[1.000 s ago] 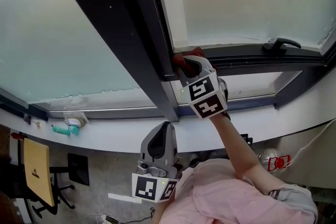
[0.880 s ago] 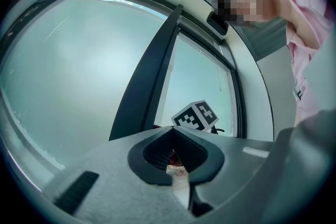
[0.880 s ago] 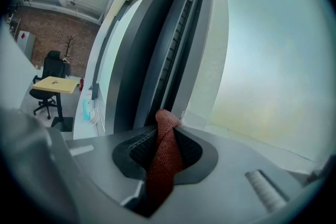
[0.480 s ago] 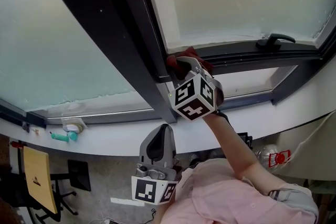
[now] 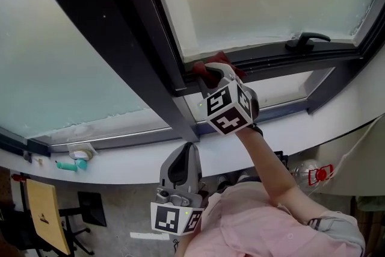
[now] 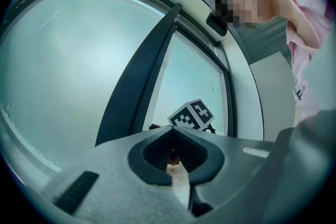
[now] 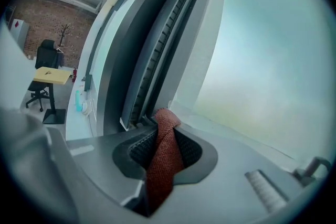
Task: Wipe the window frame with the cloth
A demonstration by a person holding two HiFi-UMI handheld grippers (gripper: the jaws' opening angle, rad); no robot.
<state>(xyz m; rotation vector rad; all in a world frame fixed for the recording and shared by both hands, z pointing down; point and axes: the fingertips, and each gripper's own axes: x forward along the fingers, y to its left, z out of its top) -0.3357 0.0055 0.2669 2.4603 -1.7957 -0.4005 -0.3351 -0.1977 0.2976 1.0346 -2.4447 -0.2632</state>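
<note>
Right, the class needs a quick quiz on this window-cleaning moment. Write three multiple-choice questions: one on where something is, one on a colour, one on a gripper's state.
1. Where is the cloth held?
A) at the middle of the glass
B) at a lower corner of the dark window frame
C) on the white sill

2. What colour is the cloth?
A) blue
B) rust red
C) white

3. How is the left gripper?
A) shut and empty
B) shut on the cloth
C) wide open

Answers:
1 B: the head view shows the cloth where the upright bar meets the lower rail.
2 B: the right gripper clamps a red weave between its jaws.
3 A: in the left gripper view its jaws meet with nothing between them.
</note>
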